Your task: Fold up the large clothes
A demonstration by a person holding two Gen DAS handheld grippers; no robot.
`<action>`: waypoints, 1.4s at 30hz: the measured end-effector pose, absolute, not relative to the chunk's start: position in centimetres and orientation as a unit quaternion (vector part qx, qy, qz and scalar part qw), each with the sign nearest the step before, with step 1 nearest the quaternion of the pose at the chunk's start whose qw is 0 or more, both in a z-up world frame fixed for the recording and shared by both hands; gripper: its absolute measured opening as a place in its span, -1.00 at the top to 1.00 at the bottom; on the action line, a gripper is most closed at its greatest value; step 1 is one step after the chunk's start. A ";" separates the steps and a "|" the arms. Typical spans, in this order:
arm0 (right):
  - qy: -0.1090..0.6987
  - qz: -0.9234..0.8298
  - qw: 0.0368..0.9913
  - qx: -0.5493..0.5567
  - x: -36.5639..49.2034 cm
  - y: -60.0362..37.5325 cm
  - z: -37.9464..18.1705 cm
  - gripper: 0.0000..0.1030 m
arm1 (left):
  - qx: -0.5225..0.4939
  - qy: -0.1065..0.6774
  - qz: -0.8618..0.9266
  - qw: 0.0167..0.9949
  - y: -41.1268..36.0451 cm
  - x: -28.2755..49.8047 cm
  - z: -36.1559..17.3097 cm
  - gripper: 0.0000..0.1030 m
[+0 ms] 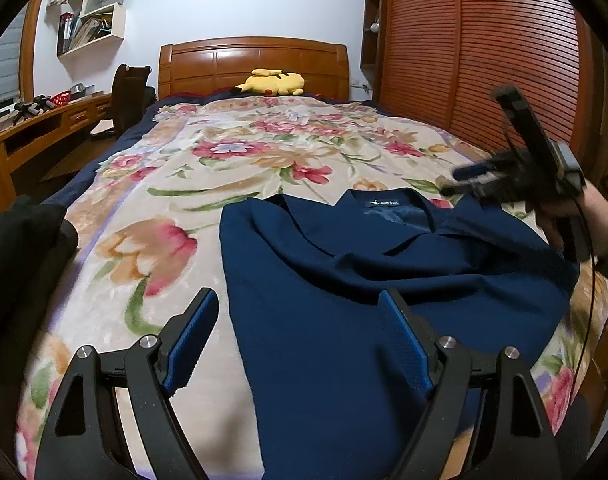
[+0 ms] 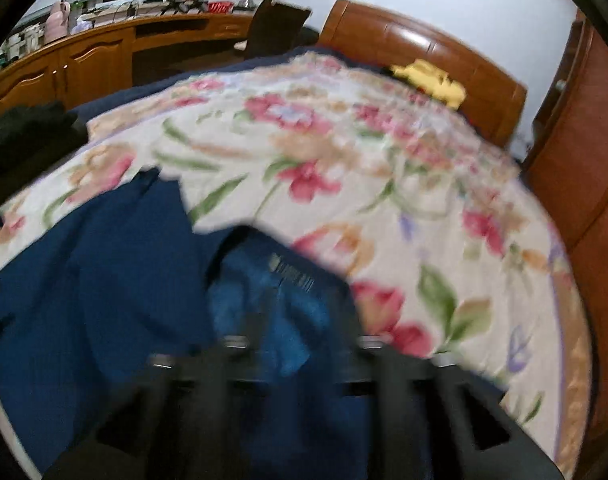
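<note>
**Navy garment flat on bed, both grippers off it**

Bed (image 1: 151,184) with floral blanket fills both views; wooden headboard (image 1: 255,64) upper centre of the left wrist view, louvred wardrobe (image 1: 484,60) upper right. Navy garment (image 1: 364,280) lies spread on the blanket, lower centre to right, collar and label facing the headboard. In your right wrist view it sits lower left to centre (image 2: 103,280), heavily blurred. Black clothing heap (image 1: 19,240) at the left edge. Yellow plush (image 1: 273,82) against the headboard.

Your left gripper (image 1: 299,340): fingers spread wide, released, nothing between them, poised over the garment's left edge. Your right gripper (image 1: 500,184) is at the right edge near the collar, motion-blurred; can't tell whether its fingers are released or clenched.
</note>
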State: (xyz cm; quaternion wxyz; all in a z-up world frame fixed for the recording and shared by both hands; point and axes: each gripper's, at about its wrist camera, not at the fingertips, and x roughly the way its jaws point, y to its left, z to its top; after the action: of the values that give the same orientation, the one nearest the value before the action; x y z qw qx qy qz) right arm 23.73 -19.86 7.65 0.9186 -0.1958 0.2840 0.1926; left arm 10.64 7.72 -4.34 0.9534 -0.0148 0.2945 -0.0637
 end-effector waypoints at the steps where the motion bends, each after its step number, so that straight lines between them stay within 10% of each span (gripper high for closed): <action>1: 0.289 0.196 0.916 -0.197 23.1 -20.0 6.9 -0.16 | -0.013 0.294 -0.065 0.953 7.7 10.6 -4.3 -0.61; 10: 0.353 0.232 0.871 -0.252 18.6 -21.9 2.8 -0.20 | -0.009 0.296 -0.067 0.953 7.1 10.7 -4.6 -0.61; 15: 0.371 0.198 0.866 -0.271 19.5 -23.6 2.8 0.79 | -0.009 0.295 -0.067 0.953 7.2 10.7 -4.5 -0.61; 20: 0.333 0.164 0.886 -0.280 22.8 -22.0 5.2 0.87 | -0.008 0.297 -0.063 0.953 7.0 10.8 -4.8 -0.61; 29: 0.235 0.110 0.918 -0.301 28.9 -14.1 8.3 0.87 | -0.011 0.300 -0.050 0.953 8.0 11.2 -5.1 -0.61; 34: 0.286 0.094 0.914 -0.273 31.3 -14.5 6.6 0.01 | -0.016 0.296 -0.048 0.954 8.6 11.2 -4.9 -0.61; 42: 0.253 0.165 0.934 -0.192 27.6 -14.4 8.9 -0.03 | -0.018 0.295 -0.047 0.954 8.7 11.2 -4.8 -0.61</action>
State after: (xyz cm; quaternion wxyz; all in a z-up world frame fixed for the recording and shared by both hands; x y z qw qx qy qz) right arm 27.65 -14.44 8.93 0.9338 -0.1923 0.2528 0.1649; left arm 11.17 8.74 -4.81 0.9541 -0.0176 0.2953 -0.0469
